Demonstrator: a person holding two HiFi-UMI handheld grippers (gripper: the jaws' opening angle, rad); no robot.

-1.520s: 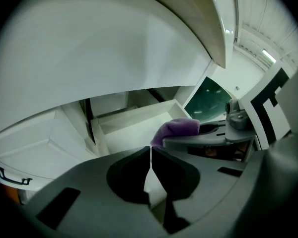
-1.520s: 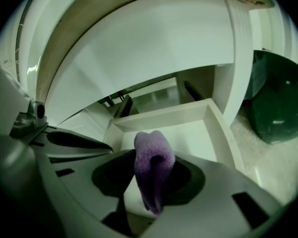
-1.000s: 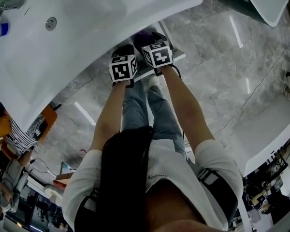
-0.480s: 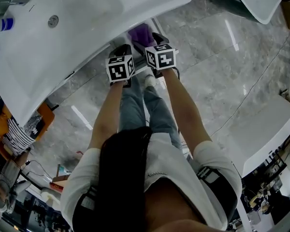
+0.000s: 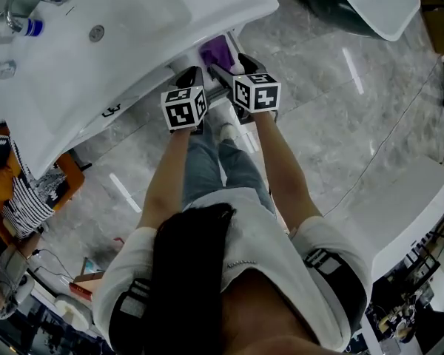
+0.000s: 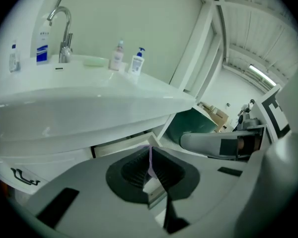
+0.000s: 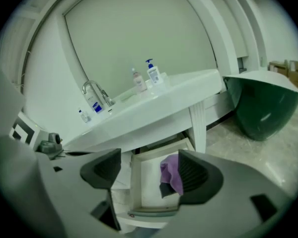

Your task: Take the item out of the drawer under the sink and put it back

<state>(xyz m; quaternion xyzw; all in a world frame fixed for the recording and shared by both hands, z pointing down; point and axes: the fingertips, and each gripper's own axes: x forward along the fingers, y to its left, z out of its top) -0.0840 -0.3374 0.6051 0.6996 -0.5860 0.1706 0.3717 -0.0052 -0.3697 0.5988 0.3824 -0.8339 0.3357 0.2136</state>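
The person (image 5: 244,250) wears a white short-sleeved shirt (image 5: 270,231) and blue jeans (image 5: 240,172) (hair (image 5: 189,272) long, dark).

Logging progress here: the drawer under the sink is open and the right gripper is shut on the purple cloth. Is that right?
No. The right gripper is open, jaws apart, holding nothing; the purple cloth lies in the drawer, as the right gripper view shows. The drawer under the sink is indeed open.
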